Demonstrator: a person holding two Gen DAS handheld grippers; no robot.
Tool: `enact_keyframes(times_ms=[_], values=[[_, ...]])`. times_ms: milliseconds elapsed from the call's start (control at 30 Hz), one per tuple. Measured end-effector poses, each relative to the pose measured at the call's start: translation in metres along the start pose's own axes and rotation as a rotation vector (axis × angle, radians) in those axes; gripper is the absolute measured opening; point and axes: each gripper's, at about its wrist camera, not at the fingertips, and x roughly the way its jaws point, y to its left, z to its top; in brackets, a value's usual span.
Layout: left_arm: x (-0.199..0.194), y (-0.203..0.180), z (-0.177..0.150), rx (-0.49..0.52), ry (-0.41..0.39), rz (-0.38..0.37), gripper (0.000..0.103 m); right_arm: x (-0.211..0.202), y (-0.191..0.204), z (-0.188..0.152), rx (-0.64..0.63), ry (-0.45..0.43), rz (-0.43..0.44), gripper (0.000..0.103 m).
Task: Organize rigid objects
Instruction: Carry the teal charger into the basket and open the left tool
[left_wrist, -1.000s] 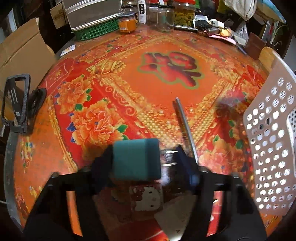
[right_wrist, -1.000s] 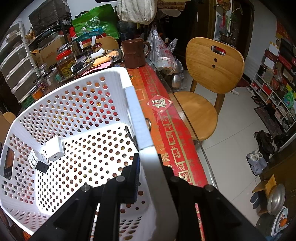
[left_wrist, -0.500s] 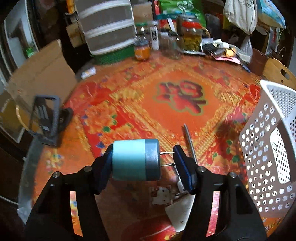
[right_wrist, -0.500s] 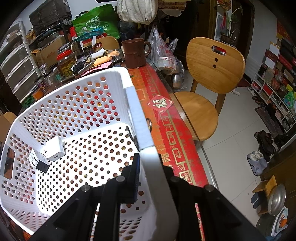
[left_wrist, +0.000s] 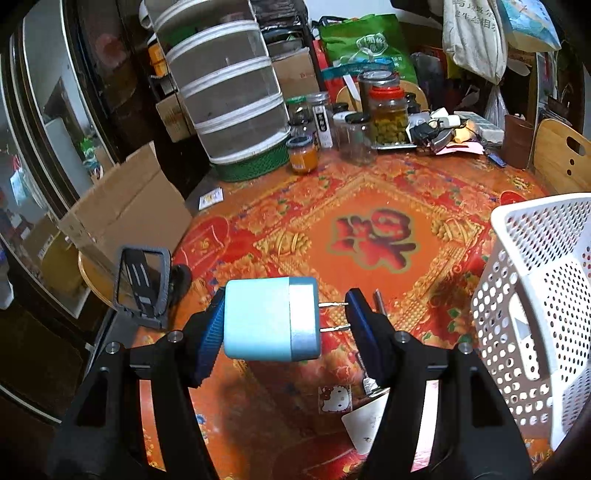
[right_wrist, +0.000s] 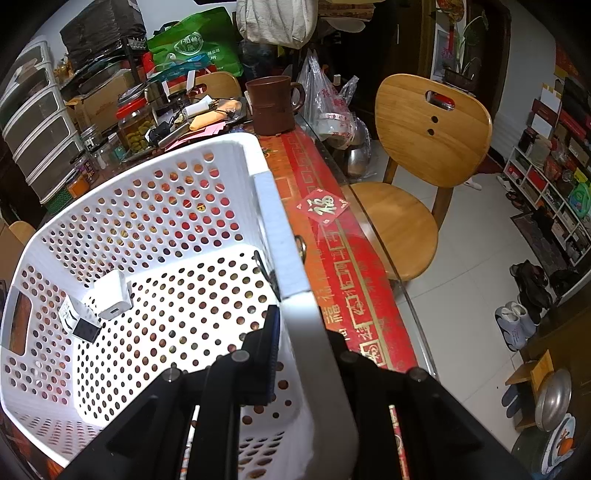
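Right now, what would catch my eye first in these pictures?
A pale blue plug adapter held in the left tongs, prongs sideways, above the red-and-gold flowered tablecloth. Then the white perforated basket, its rim pinched by the right tongs, with two small white chargers inside.
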Motion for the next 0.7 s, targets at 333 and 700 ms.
enact_keyframes(times_ms=[333,700], values=[[-0.042,-0.027,0.023,0.04,-0.069,-0.005,0.06,0.0,0.001,0.001,-0.002,0.001,0.002,0.014],[-0.091,-0.108,0.037,0.163,-0.134,-0.078,0.061,0.0,0.001,0.001,-0.002,0.001,0.003,0.014]])
